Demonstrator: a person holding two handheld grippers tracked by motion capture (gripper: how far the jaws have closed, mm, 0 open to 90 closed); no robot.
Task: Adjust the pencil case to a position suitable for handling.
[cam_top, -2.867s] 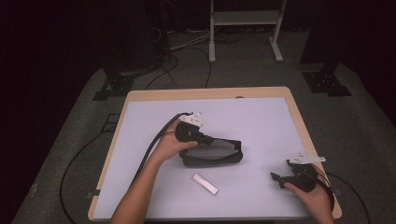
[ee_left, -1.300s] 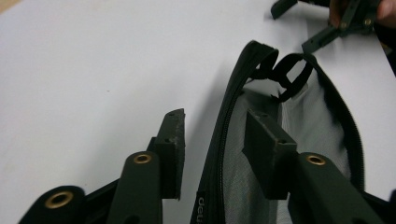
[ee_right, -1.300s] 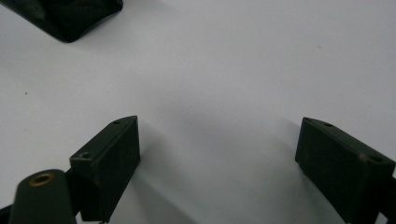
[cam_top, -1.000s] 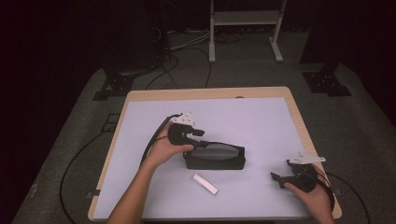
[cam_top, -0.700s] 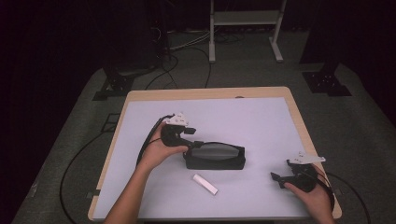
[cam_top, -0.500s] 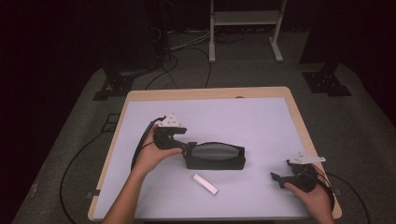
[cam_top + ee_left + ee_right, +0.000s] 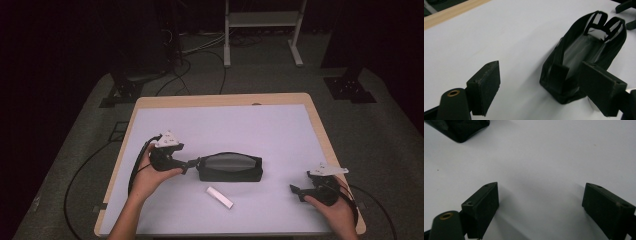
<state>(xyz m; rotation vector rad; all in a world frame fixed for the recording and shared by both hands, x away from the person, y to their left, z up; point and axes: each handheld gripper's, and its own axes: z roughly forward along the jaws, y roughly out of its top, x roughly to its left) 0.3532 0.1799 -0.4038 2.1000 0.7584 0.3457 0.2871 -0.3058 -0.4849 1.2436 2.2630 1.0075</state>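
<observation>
A black zip pouch (image 7: 230,167) lies at the middle of the white table top (image 7: 240,125), its top gaping open in the left gripper view (image 7: 584,50). My left gripper (image 7: 192,164) sits just left of the pouch's end, and its jaws have just been opening. They stand wide apart (image 7: 541,82), the pouch's near end lying just ahead of the tips with no pad touching it. A small white stick (image 7: 220,197) lies in front of the pouch. My right gripper (image 7: 295,190) rests open near the front right corner, with bare table between its jaws (image 7: 541,200).
The pouch's corner (image 7: 461,130) shows at the top left of the right gripper view. The wooden table rim (image 7: 225,100) runs along the far side. Cables trail off the left edge onto the grey floor (image 7: 85,165). A white stand (image 7: 260,20) is beyond the table.
My left gripper let go of the pouch's left end, opened and drew back to the left. The pouch stays flat on the table. The right hand has not moved.
</observation>
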